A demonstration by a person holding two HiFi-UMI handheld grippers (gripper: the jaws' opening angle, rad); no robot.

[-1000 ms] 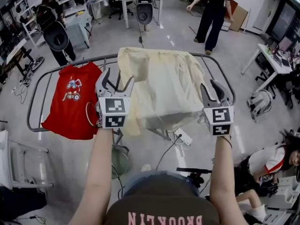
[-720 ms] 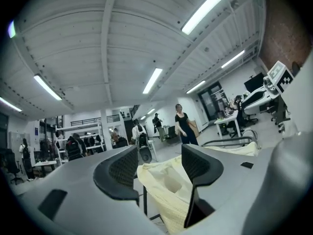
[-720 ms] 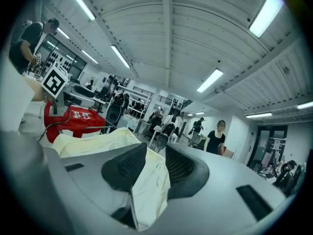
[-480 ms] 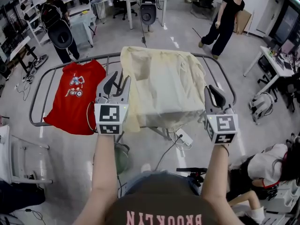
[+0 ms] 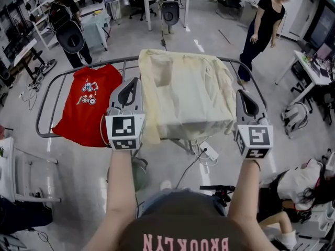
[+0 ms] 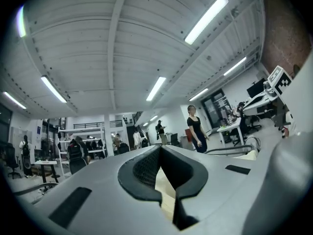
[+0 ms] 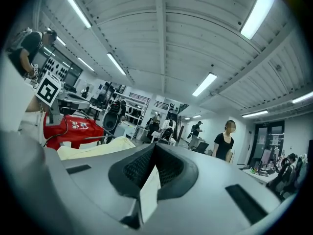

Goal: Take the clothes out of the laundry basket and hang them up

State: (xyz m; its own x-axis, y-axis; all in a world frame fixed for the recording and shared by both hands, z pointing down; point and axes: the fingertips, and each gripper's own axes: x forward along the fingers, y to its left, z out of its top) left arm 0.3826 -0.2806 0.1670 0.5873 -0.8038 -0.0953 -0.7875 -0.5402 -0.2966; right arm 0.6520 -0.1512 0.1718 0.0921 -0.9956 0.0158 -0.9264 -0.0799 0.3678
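Note:
A cream garment [image 5: 188, 98] lies draped over the grey drying rack [image 5: 121, 61], and a red T-shirt [image 5: 86, 101] hangs on the rack to its left. My left gripper [image 5: 135, 82] is at the cream garment's left edge, between the two clothes. Its jaws have just been closing and now stand shut, with nothing seen held. My right gripper [image 5: 242, 94] is at the garment's right edge, its jaws also just closed and shut on nothing I can see. In the left gripper view the left gripper [image 6: 159, 150] shows pads together. The right gripper [image 7: 154, 147] looks the same in its own view. No laundry basket is in view.
A person in black [image 5: 264, 25] walks behind the rack at the right; another with a backpack [image 5: 68, 33] stands at the back left. A seated person [image 5: 306, 182] is at the lower right. A power strip and cables [image 5: 207, 153] lie under the rack. A white desk [image 5: 309, 69] stands right.
Both grippers' jaws went from open to shut, with nothing taken hold of. Both hands rose a little beside the cream garment. The person in black walked to the right.

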